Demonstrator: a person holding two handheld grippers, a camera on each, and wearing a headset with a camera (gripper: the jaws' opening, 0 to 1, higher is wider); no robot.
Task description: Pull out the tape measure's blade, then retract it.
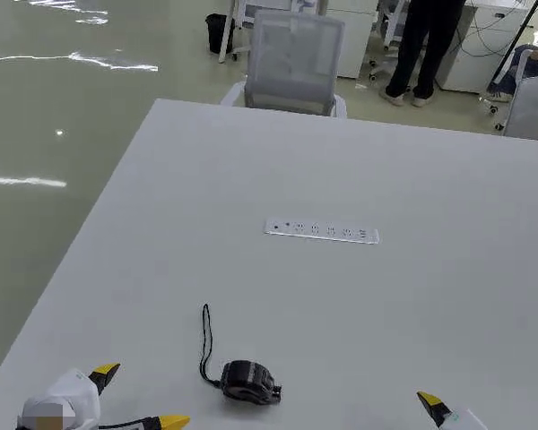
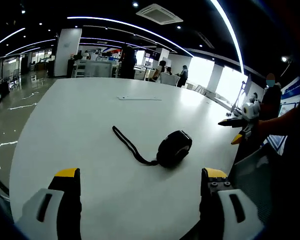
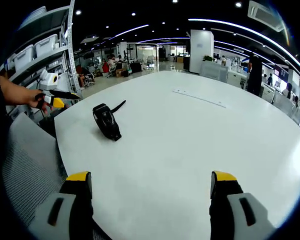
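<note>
A black tape measure (image 1: 249, 382) with a black wrist strap (image 1: 205, 340) lies on the white table (image 1: 341, 161) near its front edge; its blade is not drawn out. It also lies ahead of the left gripper's jaws as the tape measure (image 2: 174, 147), and to the upper left in the right gripper view as the tape measure (image 3: 106, 121). My left gripper (image 1: 134, 394) is open at the bottom left, apart from it. My right gripper (image 1: 433, 408) sits at the bottom right, open, well clear of the case. The left gripper (image 2: 140, 187) and right gripper (image 3: 152, 192) hold nothing.
A white power strip (image 1: 322, 231) lies flat in the middle of the table. A grey mesh chair (image 1: 291, 63) stands at the far edge. A person in dark trousers (image 1: 426, 45) stands beyond it by white cabinets. Glossy floor lies to the left.
</note>
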